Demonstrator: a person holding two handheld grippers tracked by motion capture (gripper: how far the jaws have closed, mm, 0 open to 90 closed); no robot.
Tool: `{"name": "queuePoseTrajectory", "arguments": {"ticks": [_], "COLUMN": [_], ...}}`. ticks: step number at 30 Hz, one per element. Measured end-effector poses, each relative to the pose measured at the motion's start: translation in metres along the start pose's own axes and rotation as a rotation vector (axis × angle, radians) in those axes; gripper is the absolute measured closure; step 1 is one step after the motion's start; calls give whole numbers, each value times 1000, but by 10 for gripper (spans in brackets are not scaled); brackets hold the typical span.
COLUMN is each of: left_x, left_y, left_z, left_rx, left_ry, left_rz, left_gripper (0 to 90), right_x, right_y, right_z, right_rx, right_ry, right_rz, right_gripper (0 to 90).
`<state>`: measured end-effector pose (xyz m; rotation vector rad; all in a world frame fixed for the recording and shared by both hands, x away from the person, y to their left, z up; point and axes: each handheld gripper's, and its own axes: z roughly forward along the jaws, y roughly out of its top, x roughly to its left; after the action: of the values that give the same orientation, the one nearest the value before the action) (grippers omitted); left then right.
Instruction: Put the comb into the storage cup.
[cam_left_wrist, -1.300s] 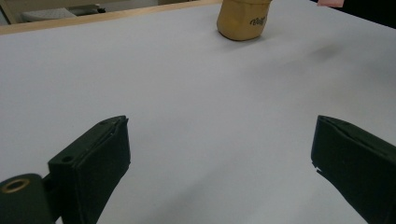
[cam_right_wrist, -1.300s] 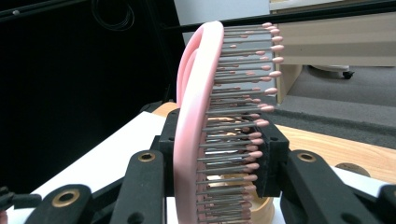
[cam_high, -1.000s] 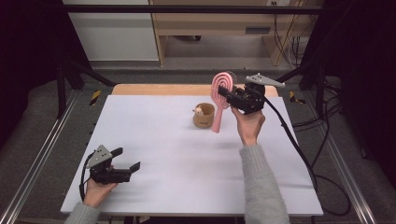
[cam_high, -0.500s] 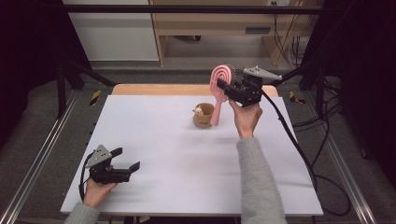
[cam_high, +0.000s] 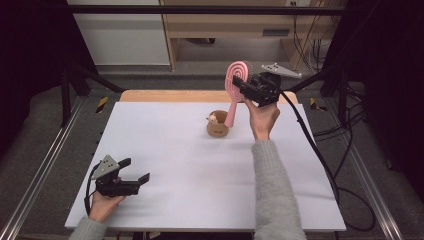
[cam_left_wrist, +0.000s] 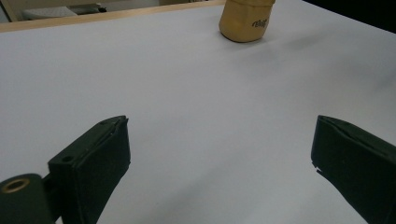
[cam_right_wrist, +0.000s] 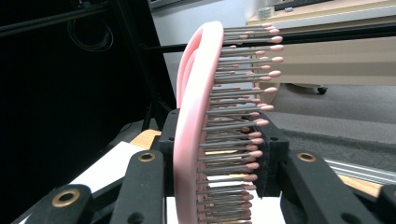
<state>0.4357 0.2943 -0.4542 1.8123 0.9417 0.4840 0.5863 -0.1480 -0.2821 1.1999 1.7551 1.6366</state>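
Item: pink plastic round-headed hairbrush (cam_high: 237, 85), clamped at head in your R gripper (cam_high: 248, 89), held above table, handle tip near small tan cup (cam_high: 218, 126). Risk: bristle-side grip slips, brush tips cup. L gripper (cam_high: 134, 172) idle, jaws apart, nr front edge.

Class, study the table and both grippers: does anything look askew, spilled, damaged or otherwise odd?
Nothing looks spilled or damaged. The pink hairbrush is held aloft in the right gripper, tilted, its handle pointing down beside the small tan cup, which stands upright. The left gripper rests open near the table's front edge.
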Motion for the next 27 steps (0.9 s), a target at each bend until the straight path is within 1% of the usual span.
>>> {"name": "queuePoseTrajectory", "arguments": {"ticks": [9,15,18,23,27], "left_x": [1,1,1,1,1], "left_y": [0,0,0,0,0], "left_z": [0,0,0,0,0], "left_rx": [3,1,1,6,6], "left_ry": [5,2,3,3,4], "left_rz": [1,-1,0,3,1], "left_gripper": [45,45,45,45,45], "right_x": [1,2,0,-3,-5], "right_y": [-1,1,2,1,0], "right_z": [15,23,26,32,37], "right_rx": [12,7,7,7,8], "right_ry": [-20,-32,-37,-54,-58], "right_rz": [-4,-3,10,11,19], "right_gripper": [633,633,633,633,633]}}
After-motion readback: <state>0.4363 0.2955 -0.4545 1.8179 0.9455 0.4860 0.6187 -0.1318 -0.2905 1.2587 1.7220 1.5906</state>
